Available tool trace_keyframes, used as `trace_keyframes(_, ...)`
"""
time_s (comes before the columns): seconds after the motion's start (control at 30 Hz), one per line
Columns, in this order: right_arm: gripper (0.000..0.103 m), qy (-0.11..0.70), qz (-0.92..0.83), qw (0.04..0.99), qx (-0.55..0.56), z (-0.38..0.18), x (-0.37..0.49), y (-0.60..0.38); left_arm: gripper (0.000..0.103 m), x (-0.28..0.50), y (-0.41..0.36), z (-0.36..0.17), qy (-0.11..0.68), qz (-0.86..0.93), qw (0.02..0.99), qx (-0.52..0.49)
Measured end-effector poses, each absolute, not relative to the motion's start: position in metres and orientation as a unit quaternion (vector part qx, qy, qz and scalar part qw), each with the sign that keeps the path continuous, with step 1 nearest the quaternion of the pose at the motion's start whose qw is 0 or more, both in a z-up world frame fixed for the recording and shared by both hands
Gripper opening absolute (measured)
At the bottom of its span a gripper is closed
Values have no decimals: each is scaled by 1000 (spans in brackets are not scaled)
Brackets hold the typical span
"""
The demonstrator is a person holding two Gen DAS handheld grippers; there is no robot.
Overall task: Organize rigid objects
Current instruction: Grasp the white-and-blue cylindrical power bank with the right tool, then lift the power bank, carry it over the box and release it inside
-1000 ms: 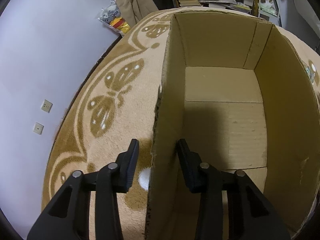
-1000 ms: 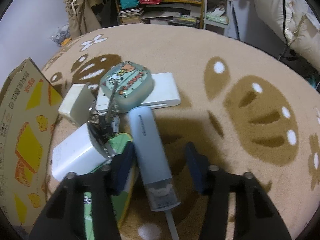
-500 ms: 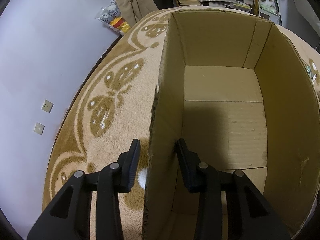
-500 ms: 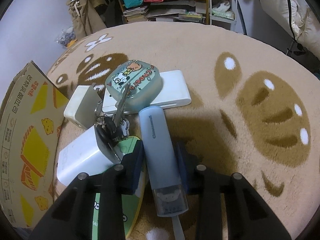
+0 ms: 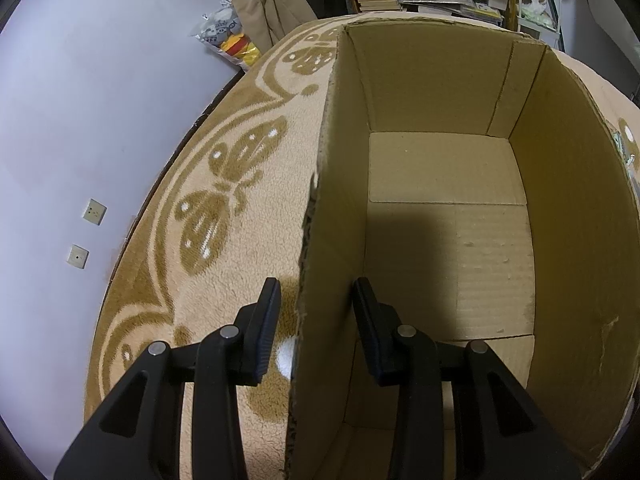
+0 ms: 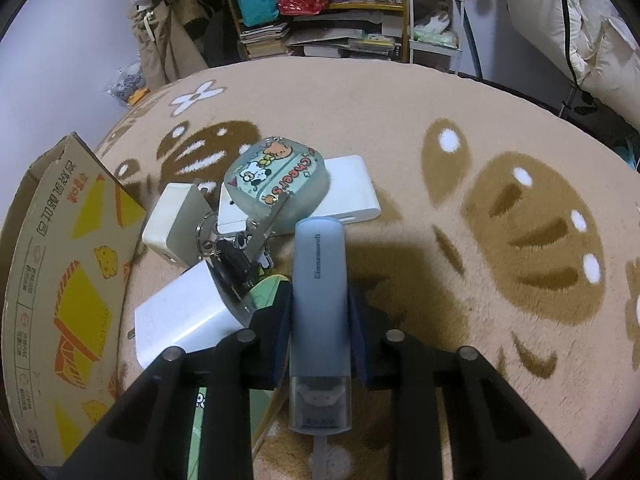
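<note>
I start with the biggest thing, the tan carpet (image 6: 400, 128) with its brown pattern, which fills both views. On it stands the open cardboard box (image 5: 448, 240), bare inside as far as I see. My left gripper (image 5: 316, 308) straddles the box's near left wall: one finger is outside over the carpet, the other inside, and the wall edge runs between them. I see a gap on each side of the cardboard, so I read these tongs as parted and not pinching it.

From the right wrist, the printed outer side of the box (image 6: 60, 300) stands at the left edge, just beside a pile of small things. In the pile I make out a long white power bank (image 6: 352, 196) with a round mint case (image 6: 276, 184) lying on it, a white charger block (image 6: 172, 316), a smaller cream adapter (image 6: 168, 220), a bunch of keys (image 6: 236, 248) leaning between them, and a green item (image 6: 264, 292) partly hidden under the gripper.

The pale blue cylinder (image 6: 320, 300), marked Cinnamoroll, lies lengthwise between the fingers of my right gripper (image 6: 320, 304). Those jaws are closing, and both pads (image 6: 282, 320) look pressed against its sides
</note>
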State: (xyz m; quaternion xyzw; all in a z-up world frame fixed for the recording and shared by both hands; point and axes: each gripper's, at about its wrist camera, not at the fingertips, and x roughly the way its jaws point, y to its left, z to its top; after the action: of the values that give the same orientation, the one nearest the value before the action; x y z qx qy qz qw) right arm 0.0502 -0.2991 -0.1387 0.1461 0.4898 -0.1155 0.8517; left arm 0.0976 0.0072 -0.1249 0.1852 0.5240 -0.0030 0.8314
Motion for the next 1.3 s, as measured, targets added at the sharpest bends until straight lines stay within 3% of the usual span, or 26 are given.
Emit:
trace_keyframes(0.43,29,443,-116,875,157,-98,36,-295,36,97,6,-125,523,-2,832,187)
trace_keyframes(0.97,29,367,13,925,102,-14,67,-199,35,101,14,-126,534,3,832,152)
trace_keyframes(1.23,29,359,59,925,112,-6,90,-155,35,99,11,-124,523,0,838,158)
trace_keyframes(1.3,29,364,68,922,115,-9,95,-146,31,99,11,-124,522,-6,839,154)
